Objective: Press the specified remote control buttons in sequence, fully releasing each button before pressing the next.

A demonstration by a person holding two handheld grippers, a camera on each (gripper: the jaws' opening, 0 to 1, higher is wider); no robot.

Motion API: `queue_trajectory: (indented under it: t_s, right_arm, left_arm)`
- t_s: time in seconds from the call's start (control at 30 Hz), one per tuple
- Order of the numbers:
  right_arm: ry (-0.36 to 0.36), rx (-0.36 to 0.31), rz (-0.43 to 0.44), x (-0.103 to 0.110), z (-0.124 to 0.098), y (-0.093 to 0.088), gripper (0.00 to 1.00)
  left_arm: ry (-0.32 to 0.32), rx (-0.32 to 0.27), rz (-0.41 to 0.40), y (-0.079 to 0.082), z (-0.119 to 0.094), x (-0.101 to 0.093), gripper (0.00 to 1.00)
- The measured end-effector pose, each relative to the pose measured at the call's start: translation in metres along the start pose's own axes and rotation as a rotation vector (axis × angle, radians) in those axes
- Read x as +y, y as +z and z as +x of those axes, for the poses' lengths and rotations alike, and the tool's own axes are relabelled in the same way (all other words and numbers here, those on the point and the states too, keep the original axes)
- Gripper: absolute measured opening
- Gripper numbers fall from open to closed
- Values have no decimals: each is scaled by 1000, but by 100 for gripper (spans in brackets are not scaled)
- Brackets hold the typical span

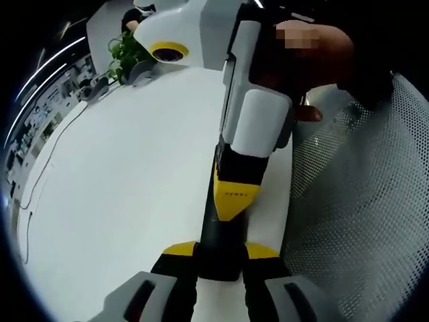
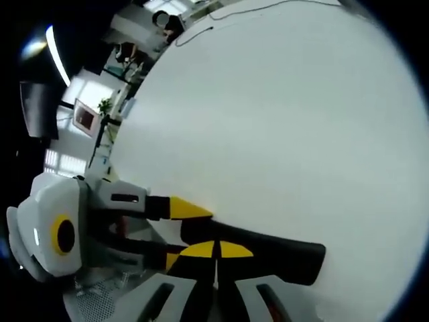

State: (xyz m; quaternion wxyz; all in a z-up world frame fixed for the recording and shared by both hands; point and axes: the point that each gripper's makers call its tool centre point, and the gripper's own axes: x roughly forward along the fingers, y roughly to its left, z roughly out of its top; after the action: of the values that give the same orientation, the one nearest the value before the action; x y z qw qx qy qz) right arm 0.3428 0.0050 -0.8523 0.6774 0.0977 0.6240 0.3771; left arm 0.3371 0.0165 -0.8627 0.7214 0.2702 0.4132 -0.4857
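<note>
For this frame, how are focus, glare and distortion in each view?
Left gripper view: the long black remote control and white table look fairly sharp; fisheye bends the table edge; the grey mesh chair is softer. Right gripper view: the table is washed out bright, and the ceiling light strip flares.

The white tabletop (image 1: 127, 181) lies open on one side; a mesh chair (image 1: 362, 201) crowds the other edge, near the cable (image 1: 40, 181).

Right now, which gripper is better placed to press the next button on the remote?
Right, most likely. The right gripper has its tips shut together, pointing at the face of the black remote. The left gripper is clamped on the remote's end, steadying it.
</note>
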Motion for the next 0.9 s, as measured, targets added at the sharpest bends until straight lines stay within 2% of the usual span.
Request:
queue_trajectory:
  t_s: [0.23,0.37,0.57,0.73,0.77,0.9]
  right_arm:
    - [7,-14,23,-2,0,1,0]
    - [8,5,25,0,0,1,0]
    - [-39,14,-36,-3,-5,2,0]
    - [-42,-123,-63,2,-29,28,0]
    - [-52,-135,-65,1,-33,29,0]
    - [-108,-278,-139,0,-59,50,0]
  left_arm:
    - [3,-2,-3,0,1,1,25]
    - [0,1,0,1,2,1,25]
    - [-1,5,1,1,2,1,25]
    - [0,10,3,1,2,1,25]
    - [-1,9,2,1,2,1,25]
    - [0,10,2,1,2,1,25]
